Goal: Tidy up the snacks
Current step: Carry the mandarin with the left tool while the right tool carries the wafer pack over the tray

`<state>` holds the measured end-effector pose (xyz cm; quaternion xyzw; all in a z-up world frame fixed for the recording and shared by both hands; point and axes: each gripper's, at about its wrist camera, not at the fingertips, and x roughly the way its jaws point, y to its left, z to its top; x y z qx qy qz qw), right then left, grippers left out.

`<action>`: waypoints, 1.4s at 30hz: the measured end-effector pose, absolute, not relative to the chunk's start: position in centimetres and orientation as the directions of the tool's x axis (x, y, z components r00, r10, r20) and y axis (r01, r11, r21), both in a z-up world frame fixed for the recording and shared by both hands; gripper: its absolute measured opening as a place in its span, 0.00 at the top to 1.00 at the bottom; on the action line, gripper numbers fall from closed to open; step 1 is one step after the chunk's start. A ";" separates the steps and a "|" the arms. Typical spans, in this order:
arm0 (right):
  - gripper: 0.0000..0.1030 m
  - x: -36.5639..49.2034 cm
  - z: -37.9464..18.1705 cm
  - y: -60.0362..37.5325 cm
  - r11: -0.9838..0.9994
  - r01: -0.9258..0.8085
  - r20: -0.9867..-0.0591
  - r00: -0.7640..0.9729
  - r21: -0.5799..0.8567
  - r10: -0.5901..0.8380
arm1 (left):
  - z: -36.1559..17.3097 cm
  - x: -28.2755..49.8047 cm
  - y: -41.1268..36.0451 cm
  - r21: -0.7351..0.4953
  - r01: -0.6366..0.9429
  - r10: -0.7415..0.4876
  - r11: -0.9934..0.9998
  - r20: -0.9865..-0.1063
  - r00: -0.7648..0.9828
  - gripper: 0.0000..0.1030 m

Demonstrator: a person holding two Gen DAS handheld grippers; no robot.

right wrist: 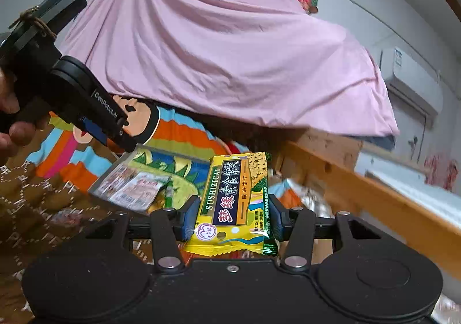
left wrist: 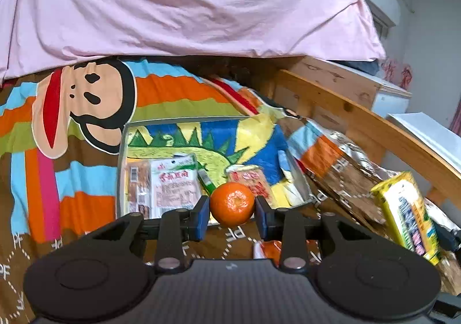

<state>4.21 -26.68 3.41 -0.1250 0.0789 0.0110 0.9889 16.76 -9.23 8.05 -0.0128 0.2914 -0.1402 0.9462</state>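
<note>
Snacks are in transit in both hands over a bed with a striped cartoon-monkey cover point(left wrist: 86, 110). The left gripper point(left wrist: 232, 205) has its blue pads closed against the two sides of a mandarin point(left wrist: 232, 203), held just above the near edge of a shallow tray point(left wrist: 121, 151) with a dinosaur picture on its floor. I judge the fruit light but soft-skinned and round, so it can roll out or bruise; a gentle squeeze across its widest part suits it. The right gripper point(right wrist: 233, 216) is clamped on a yellow cracker packet point(right wrist: 236, 197), gripped across its lower half with the top standing up and free. Its film looks slick and crinkly and the crackers inside are probably brittle, so holding by the long edges, firmly but not crushing, seems wise.

The tray lies on the cover toward the bed's wooden side rail point(left wrist: 360, 122). It already holds a clear-wrapped packet with red lettering point(left wrist: 173, 185) at its near left corner, a smaller red-printed packet point(left wrist: 253, 180) toward the right, and a slim green item point(left wrist: 207, 182) between them. Foil wrapping point(left wrist: 345, 162) lies beside the tray's right edge, outside it.
</note>
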 end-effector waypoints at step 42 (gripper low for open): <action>0.50 30.5 -6.0 -29.8 0.994 -0.053 -0.420 0.908 -0.098 0.007 | -4.9 39.1 -15.9 -0.062 0.305 -0.278 0.950 -0.606 0.745 0.64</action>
